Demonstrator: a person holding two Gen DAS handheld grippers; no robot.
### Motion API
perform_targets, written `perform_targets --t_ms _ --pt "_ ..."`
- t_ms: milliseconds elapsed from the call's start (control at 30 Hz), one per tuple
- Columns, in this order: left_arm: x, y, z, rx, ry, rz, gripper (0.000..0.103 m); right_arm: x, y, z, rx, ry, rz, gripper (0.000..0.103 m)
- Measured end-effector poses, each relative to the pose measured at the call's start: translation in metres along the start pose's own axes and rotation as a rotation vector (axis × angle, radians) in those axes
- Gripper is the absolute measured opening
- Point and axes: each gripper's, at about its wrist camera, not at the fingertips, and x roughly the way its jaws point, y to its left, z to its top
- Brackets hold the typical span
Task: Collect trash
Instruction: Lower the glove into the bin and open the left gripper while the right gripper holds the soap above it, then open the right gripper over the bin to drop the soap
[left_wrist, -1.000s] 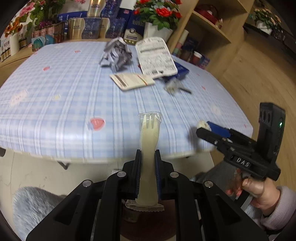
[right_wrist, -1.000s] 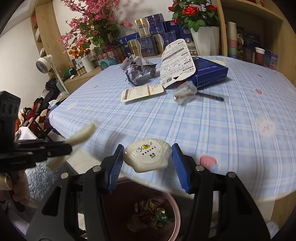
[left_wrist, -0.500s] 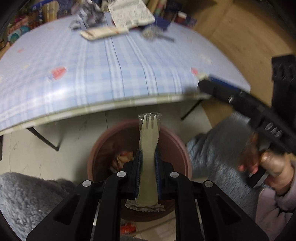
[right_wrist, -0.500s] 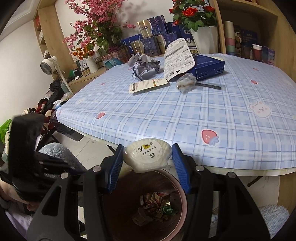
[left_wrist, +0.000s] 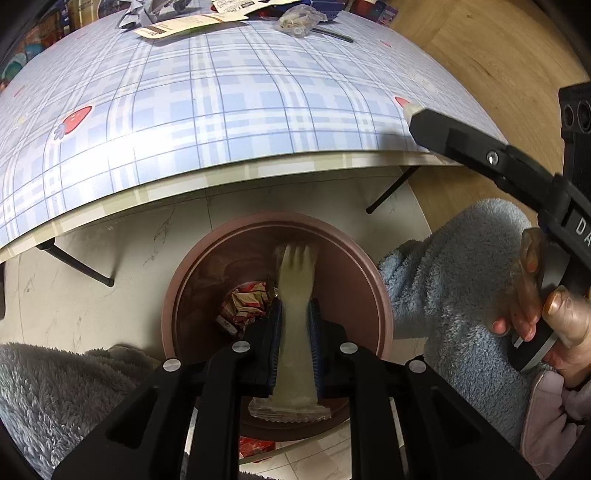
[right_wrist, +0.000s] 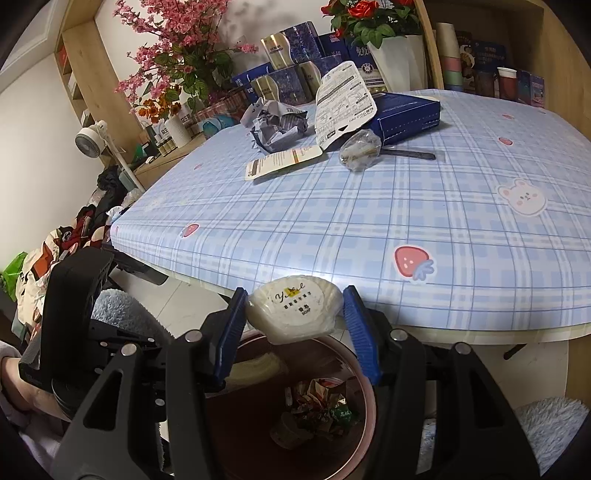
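Note:
My left gripper (left_wrist: 295, 306) points down into the brown trash bin (left_wrist: 177, 295). A wrapped pale plastic fork (left_wrist: 295, 280) stands between its blue pads. The jaws are opening and the fork's tip is blurred, so it is sliding loose. My right gripper (right_wrist: 295, 314) is shut on a round white soap packet (right_wrist: 295, 308) above the bin's rim (right_wrist: 369, 391), just off the table edge. The bin holds crumpled wrappers (right_wrist: 325, 406). On the table lie crumpled paper (right_wrist: 277, 125), a label card (right_wrist: 284, 162), a white package backing (right_wrist: 343, 99) and a clear plastic wad (right_wrist: 360, 149).
The plaid-covered table (right_wrist: 369, 221) overhangs the bin's far side. A blue box (right_wrist: 406, 114) and a black stick (right_wrist: 410, 153) lie by the trash. Flower pots, boxes and shelves stand behind. Fluffy sleeves (left_wrist: 461, 277) and a hand flank the bin.
The left gripper has swung from facing the table down into the bin, and its jaws have eased off the fork. The right gripper has drifted slightly back over the bin, holding the soap.

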Motion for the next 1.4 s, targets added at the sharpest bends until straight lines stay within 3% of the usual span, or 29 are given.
perform_targets --t_ms 67,200,267,467,667,1000,1233,1333,1400 --pt "-0.004 0.004 0.003 -0.015 -0.014 -0.004 0.046 0.001 0.000 0.000 0.002 0.003 0.001 0.054" --pt "-0.023 0.016 0.005 -0.071 -0.107 -0.011 0.055 0.002 0.001 0.000 -0.006 0.008 0.002 0.054" --pt "-0.034 0.022 0.005 -0.106 -0.166 -0.003 0.066 0.004 0.004 0.000 -0.018 0.016 0.000 0.054" --pt "-0.072 0.043 0.000 -0.217 -0.375 0.060 0.084 0.011 0.015 -0.003 -0.072 0.046 -0.006 0.054" --pt "-0.086 0.055 0.000 -0.295 -0.459 0.124 0.091 0.023 0.030 -0.010 -0.143 0.102 -0.013 0.054" --pt "-0.090 0.071 -0.008 -0.387 -0.477 0.143 0.093 0.046 0.056 -0.025 -0.276 0.206 -0.034 0.054" --pt "-0.094 0.080 -0.015 -0.438 -0.492 0.147 0.094 0.053 0.059 -0.030 -0.292 0.237 -0.044 0.055" --pt "-0.094 0.083 -0.016 -0.453 -0.497 0.147 0.094 0.052 0.059 -0.028 -0.290 0.228 -0.050 0.063" --pt "-0.094 0.085 -0.016 -0.457 -0.497 0.147 0.094 0.048 0.058 -0.027 -0.285 0.208 -0.063 0.076"
